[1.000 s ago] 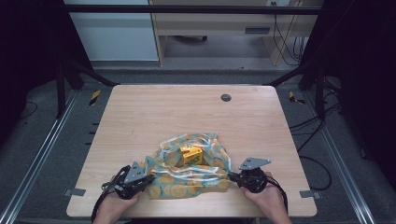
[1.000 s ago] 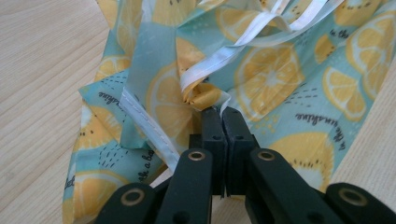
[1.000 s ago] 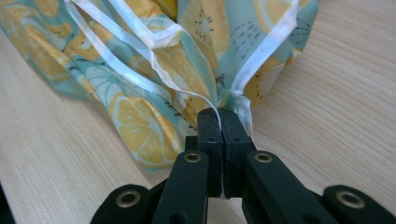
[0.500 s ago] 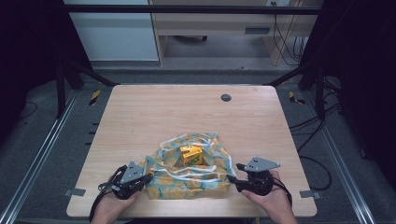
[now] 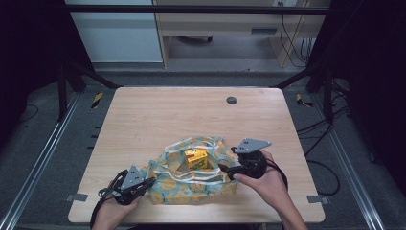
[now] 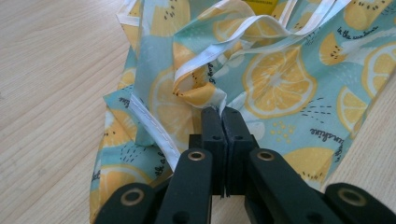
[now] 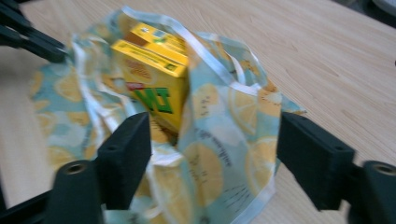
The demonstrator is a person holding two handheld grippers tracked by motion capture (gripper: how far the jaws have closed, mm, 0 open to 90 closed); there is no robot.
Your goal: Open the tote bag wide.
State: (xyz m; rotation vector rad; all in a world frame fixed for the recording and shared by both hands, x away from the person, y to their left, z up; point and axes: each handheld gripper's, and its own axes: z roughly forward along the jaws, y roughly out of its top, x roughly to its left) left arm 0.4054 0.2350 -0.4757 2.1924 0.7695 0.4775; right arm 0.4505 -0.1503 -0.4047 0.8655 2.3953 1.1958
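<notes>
**Lemon-print bag: gripper status**

The lemon-print bag (image 5: 194, 179) lies on the table (image 5: 143, 120) near its front edge, with a yellow carton (image 5: 197, 158) standing inside its open mouth. The left hand-held gripper (image 6: 219, 112) has its jaws pressed together on a fold of the bag's white-edged rim. The right hand-held gripper (image 7: 212, 154) has its jaws spread wide, one either side of the bag's right end.
</notes>
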